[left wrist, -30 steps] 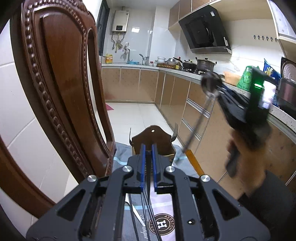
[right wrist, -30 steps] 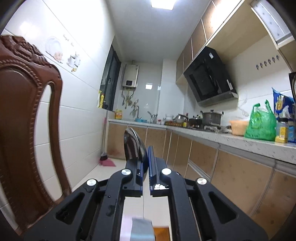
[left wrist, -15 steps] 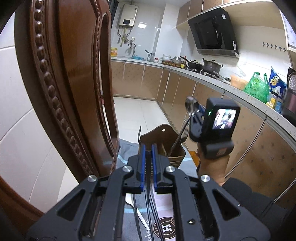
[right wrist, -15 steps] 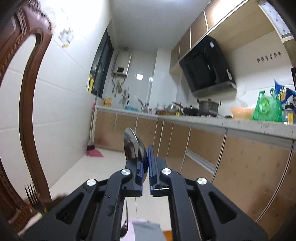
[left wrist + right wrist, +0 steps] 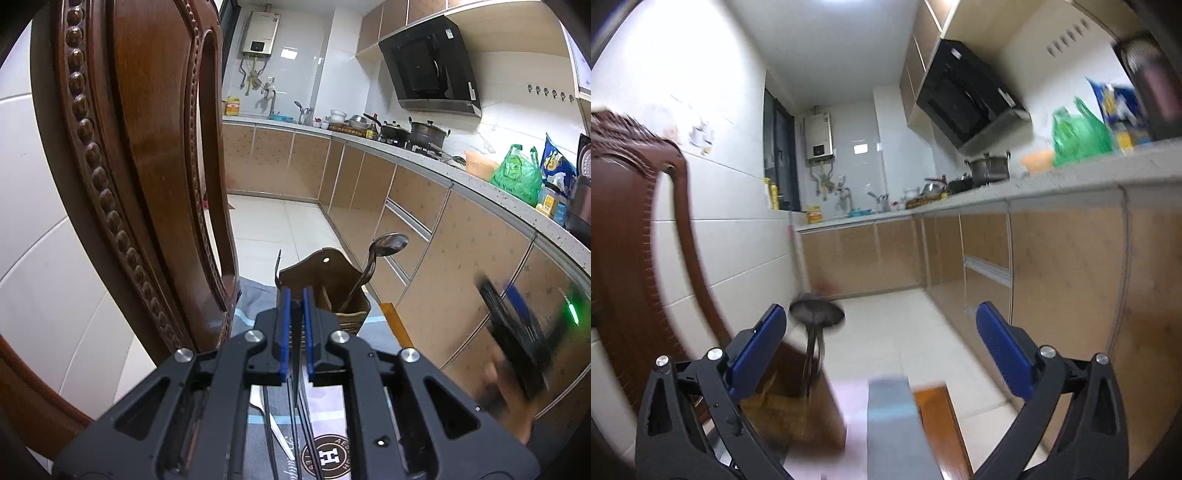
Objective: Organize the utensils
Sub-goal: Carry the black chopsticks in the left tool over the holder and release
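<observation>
A brown wooden utensil holder (image 5: pixel 325 291) stands on the table's far edge. A metal spoon (image 5: pixel 384 247) stands in it, bowl up, and a fork (image 5: pixel 277 266) sticks up at its left. My left gripper (image 5: pixel 294 332) is shut on thin black chopsticks (image 5: pixel 299 413), just before the holder. My right gripper (image 5: pixel 879 347) is open and empty, blurred, right of the holder (image 5: pixel 790 406) with the spoon (image 5: pixel 817 314) ahead on its left. It also shows in the left wrist view (image 5: pixel 517 332).
A carved wooden chair back (image 5: pixel 140 177) rises close on the left. A patterned cloth (image 5: pixel 332 435) covers the table; a white spoon (image 5: pixel 273 421) lies on it under my left gripper. Kitchen cabinets (image 5: pixel 443 236) run along the right.
My right gripper lowered the spoon into the holder, opened and let it go, then pulled back to the right. My left gripper moved slightly nearer the holder.
</observation>
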